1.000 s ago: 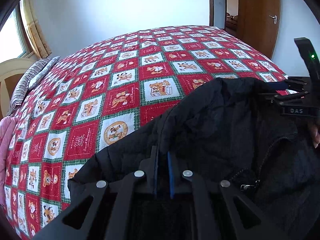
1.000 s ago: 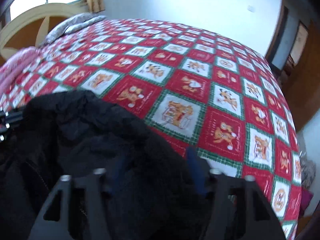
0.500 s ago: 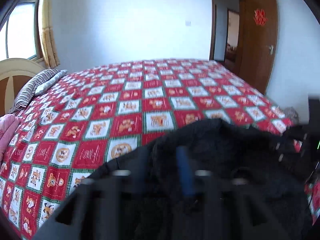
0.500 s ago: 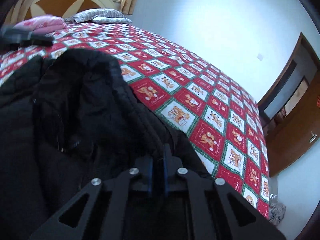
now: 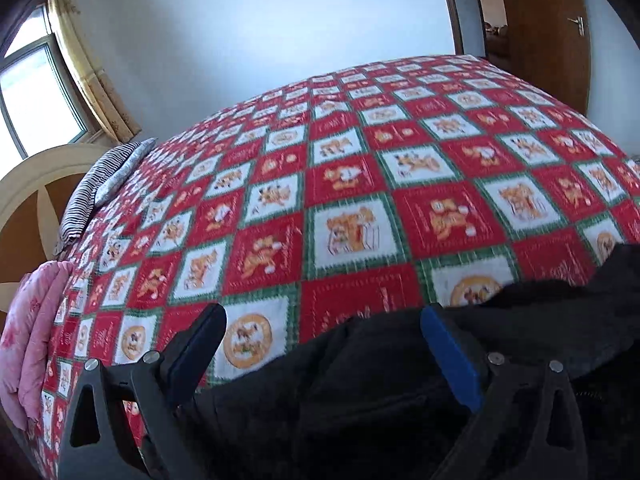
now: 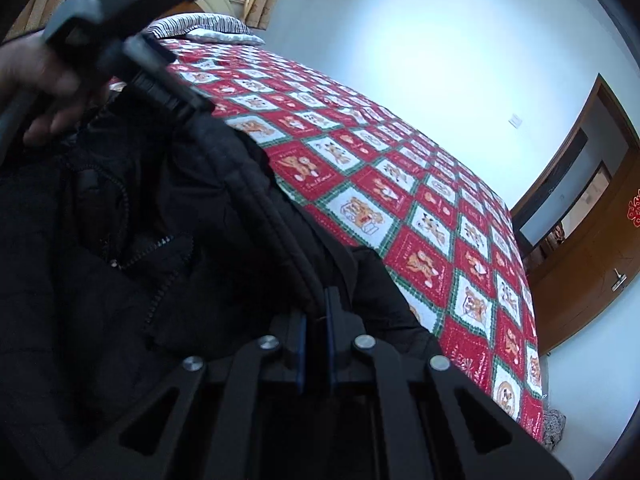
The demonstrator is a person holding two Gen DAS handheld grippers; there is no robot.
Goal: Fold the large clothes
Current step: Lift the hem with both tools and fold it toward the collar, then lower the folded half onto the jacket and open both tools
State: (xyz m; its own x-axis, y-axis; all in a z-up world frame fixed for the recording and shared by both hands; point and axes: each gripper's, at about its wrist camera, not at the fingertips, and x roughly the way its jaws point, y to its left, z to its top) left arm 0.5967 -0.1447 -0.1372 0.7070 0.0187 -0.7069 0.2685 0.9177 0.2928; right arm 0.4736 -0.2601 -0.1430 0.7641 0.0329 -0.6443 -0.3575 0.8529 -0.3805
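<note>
step: black padded jacket (image 5: pixel 400 392) is being regrasped for a fold | left gripper (image 5: pixel 320 344): jaws just opened wide, released, jacket edge lying below and between them on the patchwork bedspread (image 5: pixel 348 200) | right gripper (image 6: pixel 316 320): clenched on the jacket hem directly ahead | next: a fresh left pinch is called for

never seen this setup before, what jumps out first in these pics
The red bedspread of cartoon squares fills most of both views. A black jacket lies heaped on its near edge. The right claw is shut on a jacket seam; the left claw has just been opening and gapes over the jacket's edge, gripping nothing.
</note>
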